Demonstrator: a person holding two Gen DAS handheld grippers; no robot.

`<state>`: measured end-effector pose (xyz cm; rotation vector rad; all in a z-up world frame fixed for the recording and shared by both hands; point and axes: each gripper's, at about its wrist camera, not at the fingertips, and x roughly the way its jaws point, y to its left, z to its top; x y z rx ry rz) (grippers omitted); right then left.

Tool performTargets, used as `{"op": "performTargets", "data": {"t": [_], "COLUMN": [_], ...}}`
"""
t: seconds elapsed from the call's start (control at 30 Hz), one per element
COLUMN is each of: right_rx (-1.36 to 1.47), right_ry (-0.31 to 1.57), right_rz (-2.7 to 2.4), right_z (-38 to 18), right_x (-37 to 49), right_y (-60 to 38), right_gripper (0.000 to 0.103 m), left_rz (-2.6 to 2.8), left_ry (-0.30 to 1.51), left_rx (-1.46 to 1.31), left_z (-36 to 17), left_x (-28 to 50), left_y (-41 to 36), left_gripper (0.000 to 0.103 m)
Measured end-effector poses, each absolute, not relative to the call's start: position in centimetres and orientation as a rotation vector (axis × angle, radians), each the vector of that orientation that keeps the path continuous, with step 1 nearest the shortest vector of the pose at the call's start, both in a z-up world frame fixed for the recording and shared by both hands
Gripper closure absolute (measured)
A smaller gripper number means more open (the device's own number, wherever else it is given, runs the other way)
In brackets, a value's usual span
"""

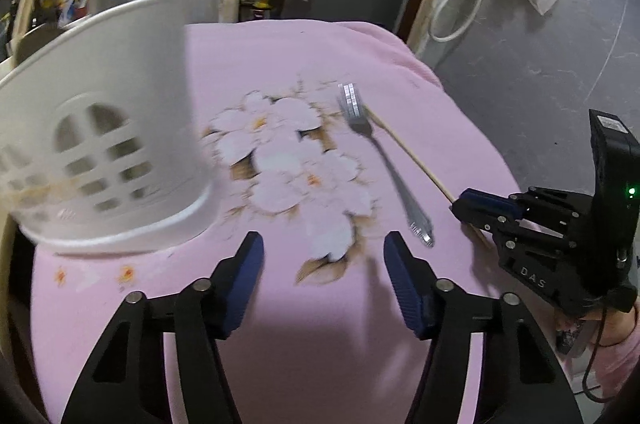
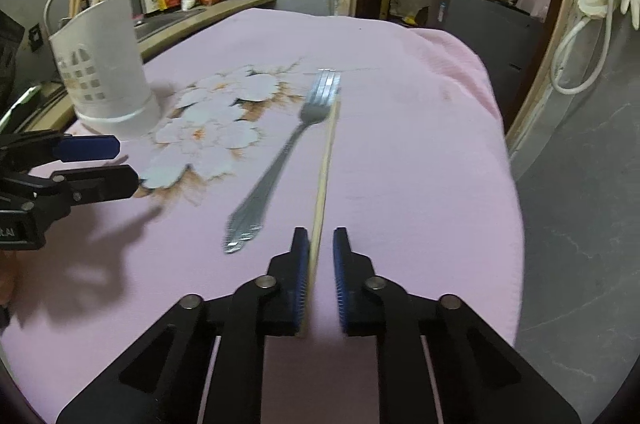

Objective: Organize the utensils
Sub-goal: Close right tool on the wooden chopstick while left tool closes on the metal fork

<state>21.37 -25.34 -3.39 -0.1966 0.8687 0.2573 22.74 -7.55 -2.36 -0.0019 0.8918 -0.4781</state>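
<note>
The right gripper straddles the thin wooden chopstick's near end, fingers narrowly apart, not yet clamped, apparently for pickup. The left gripper hovers wide open and empty near the white perforated plastic utensil holder, the steel fork lying on the pink-clothed bench.

Steel fork flat beside wooden chopstick; white slotted holder upright.

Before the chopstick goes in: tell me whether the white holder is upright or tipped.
Upright. The white holder stands on its wider base on the pink cloth, open rim up. What is inside: cannot tell.
</note>
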Motion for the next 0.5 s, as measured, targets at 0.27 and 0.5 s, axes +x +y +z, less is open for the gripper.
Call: {"op": "performTargets", "data": {"t": [0.27,0.5], "right_rx": [-0.231,-0.21], "right_ry": [0.82,0.81], "right_rz": [0.214,0.206], "right_z": [-3.0,-2.9], "right_x": [21.4,21.3], "right_y": [-27.2,-28.6], "right_gripper": [0.102,0.102], "left_rz": [-0.551,-0.552], "left_ry": [0.926,0.989], "left_rx": [-0.002,-0.026], "left_z": [-2.7,-3.7], "left_x": [25.8,29.3], "left_y": [-11.3,-13.6], "left_gripper": [0.06,0.068]}}
